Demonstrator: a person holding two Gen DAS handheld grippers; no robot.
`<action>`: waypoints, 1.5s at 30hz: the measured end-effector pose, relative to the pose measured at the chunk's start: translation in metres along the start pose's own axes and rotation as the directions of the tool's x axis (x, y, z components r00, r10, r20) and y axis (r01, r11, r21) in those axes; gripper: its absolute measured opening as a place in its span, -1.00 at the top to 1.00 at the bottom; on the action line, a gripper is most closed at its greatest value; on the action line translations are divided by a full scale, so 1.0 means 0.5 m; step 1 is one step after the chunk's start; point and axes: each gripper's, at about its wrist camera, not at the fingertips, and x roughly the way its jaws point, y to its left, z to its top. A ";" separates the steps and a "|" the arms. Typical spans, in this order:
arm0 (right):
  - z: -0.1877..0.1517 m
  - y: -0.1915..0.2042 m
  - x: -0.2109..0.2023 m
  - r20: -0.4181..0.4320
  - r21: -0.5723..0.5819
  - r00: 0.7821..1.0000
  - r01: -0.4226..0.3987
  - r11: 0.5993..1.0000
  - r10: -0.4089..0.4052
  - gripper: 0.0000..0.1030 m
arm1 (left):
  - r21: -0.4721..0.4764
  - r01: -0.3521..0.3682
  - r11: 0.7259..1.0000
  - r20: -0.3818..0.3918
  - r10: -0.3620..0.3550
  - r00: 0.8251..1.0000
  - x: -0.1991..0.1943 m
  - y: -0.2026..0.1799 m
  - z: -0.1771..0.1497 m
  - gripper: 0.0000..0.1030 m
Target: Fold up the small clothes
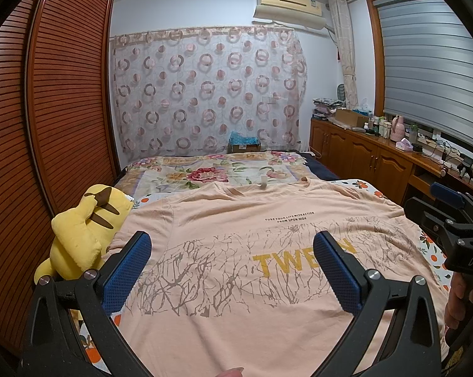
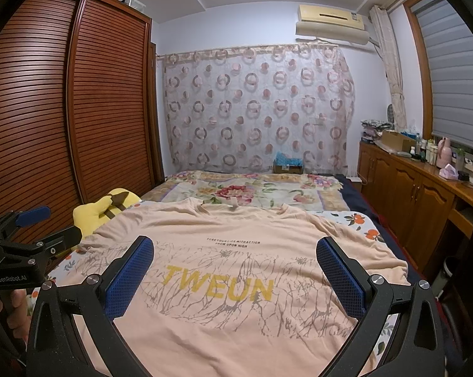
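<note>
Across frame centre, peach T-shirt (image 1: 236, 251) flat on bed, left gripper (image 1: 233, 270) and right gripper (image 2: 234, 276) spread wide, empty, yellow plush toy (image 1: 82, 235) at left.

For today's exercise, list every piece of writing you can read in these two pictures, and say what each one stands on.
"TWEUN": yellow print on the peach T-shirt.
"FUSE YOUR LIFE WITH ACTION FROM UPON HIGH": small black print on the shirt's chest.
"GenRobot.AI": on the left gripper, in the right wrist view.
"DAS": cut off, on the right gripper, in the left wrist view.
Sticker on the air conditioner: too small to read.
</note>
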 end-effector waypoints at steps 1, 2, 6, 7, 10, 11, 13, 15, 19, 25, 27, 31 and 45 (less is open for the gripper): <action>0.000 0.000 0.000 0.000 0.000 1.000 0.000 1.000 0.000 -1.00 | -0.001 0.000 1.000 0.000 0.000 1.000 0.000 0.000 0.000 -1.00; -0.001 0.000 0.000 0.000 0.001 1.000 0.000 1.000 0.000 -1.00 | -0.002 0.001 1.000 -0.001 -0.001 1.000 -0.002 0.000 0.001 -1.00; -0.001 0.000 -0.001 0.000 0.001 1.000 -0.002 1.000 0.002 -1.00 | 0.000 0.000 1.000 0.000 0.000 1.000 0.000 0.000 0.000 -1.00; -0.001 0.000 -0.001 0.000 0.001 1.000 -0.001 1.000 0.001 -1.00 | 0.000 0.001 1.000 0.000 -0.001 1.000 0.000 0.000 0.000 -1.00; -0.002 0.000 0.001 -0.001 0.000 1.000 -0.003 1.000 0.003 -1.00 | -0.001 0.001 1.000 0.000 -0.001 1.000 0.000 0.000 -0.001 -1.00; -0.002 -0.001 0.002 -0.003 0.000 1.000 -0.004 1.000 0.004 -1.00 | -0.002 0.002 1.000 -0.001 -0.002 1.000 0.000 0.000 -0.001 -1.00; -0.004 -0.003 0.008 -0.010 0.004 1.000 -0.010 1.000 0.010 -1.00 | -0.003 0.002 1.000 -0.009 -0.002 1.000 0.004 0.001 0.002 -1.00; -0.007 -0.006 0.017 -0.022 0.013 0.999 -0.031 0.999 0.031 -1.00 | -0.003 -0.009 1.000 -0.024 0.009 1.000 0.005 0.004 0.004 -1.00; -0.010 -0.011 0.037 -0.048 0.005 0.998 -0.043 0.999 0.043 -1.00 | -0.001 -0.023 1.000 -0.060 0.023 0.998 0.012 0.031 0.014 -1.00; -0.008 -0.016 0.069 -0.098 0.000 0.993 -0.064 0.998 0.064 -1.00 | -0.001 -0.042 0.999 -0.114 0.042 0.993 0.051 0.074 -0.006 -1.00; -0.003 -0.018 0.078 -0.113 -0.005 0.991 -0.068 0.998 0.067 -1.00 | -0.009 -0.037 0.999 -0.130 0.036 0.991 0.059 0.087 -0.007 -1.00; 0.012 -0.025 0.090 -0.132 -0.019 0.989 -0.077 0.997 0.074 -1.00 | -0.011 -0.021 1.000 -0.158 0.019 0.987 0.088 0.112 -0.015 -1.00; 0.071 -0.053 0.193 -0.228 -0.094 0.964 -0.160 0.983 0.135 -1.00 | 0.007 -0.006 1.000 -0.234 0.007 0.972 0.174 0.239 0.006 -1.00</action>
